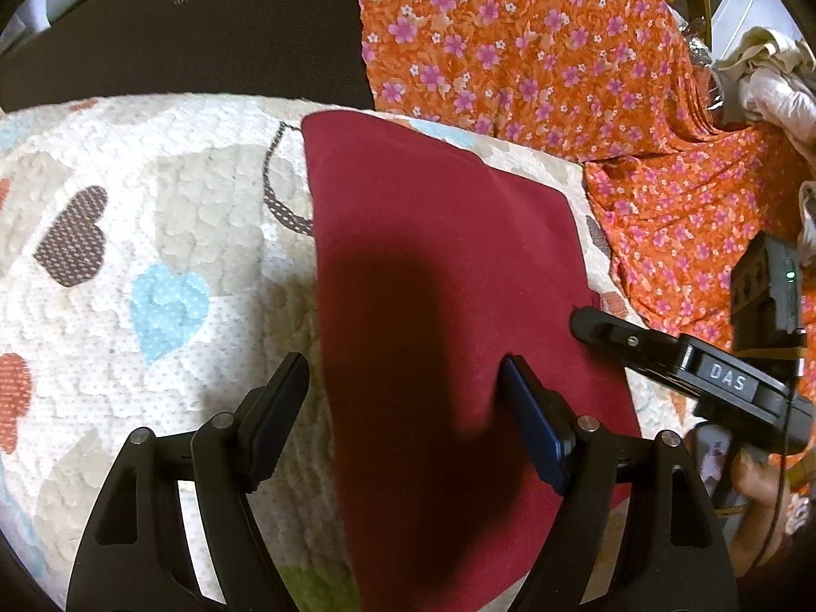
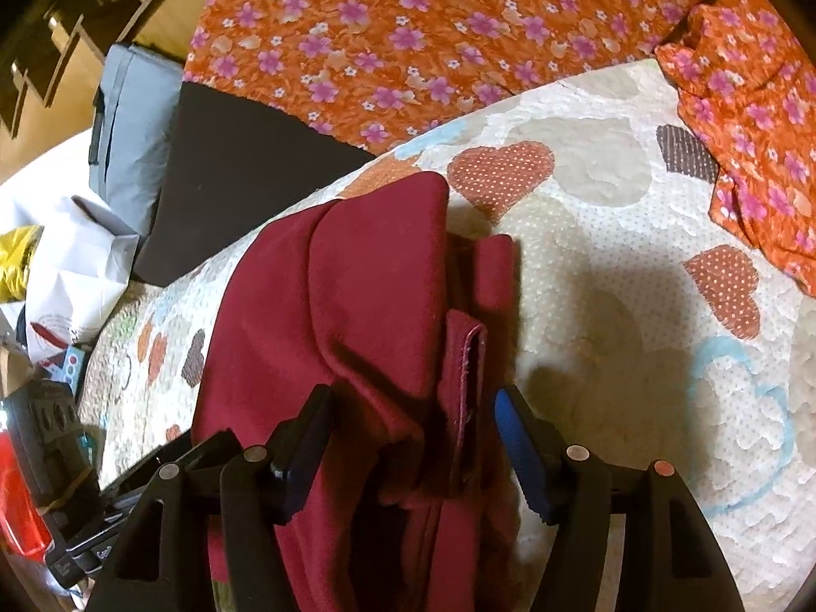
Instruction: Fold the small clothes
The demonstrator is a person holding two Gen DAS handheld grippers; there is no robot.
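Note:
A dark red garment lies folded flat on a quilt with heart patches. My left gripper is open above its near left part, the right finger over the cloth, the left finger over the quilt. The right gripper shows at the garment's right edge in the left wrist view. In the right wrist view the same red garment lies bunched with a folded hem strip between the open fingers of my right gripper. The jaws stand wide apart, not clamped on the cloth.
An orange floral cloth lies at the back and right of the quilt, also in the right wrist view. A dark cushion, a grey bag and white paper lie left. Pale clothes are piled far right.

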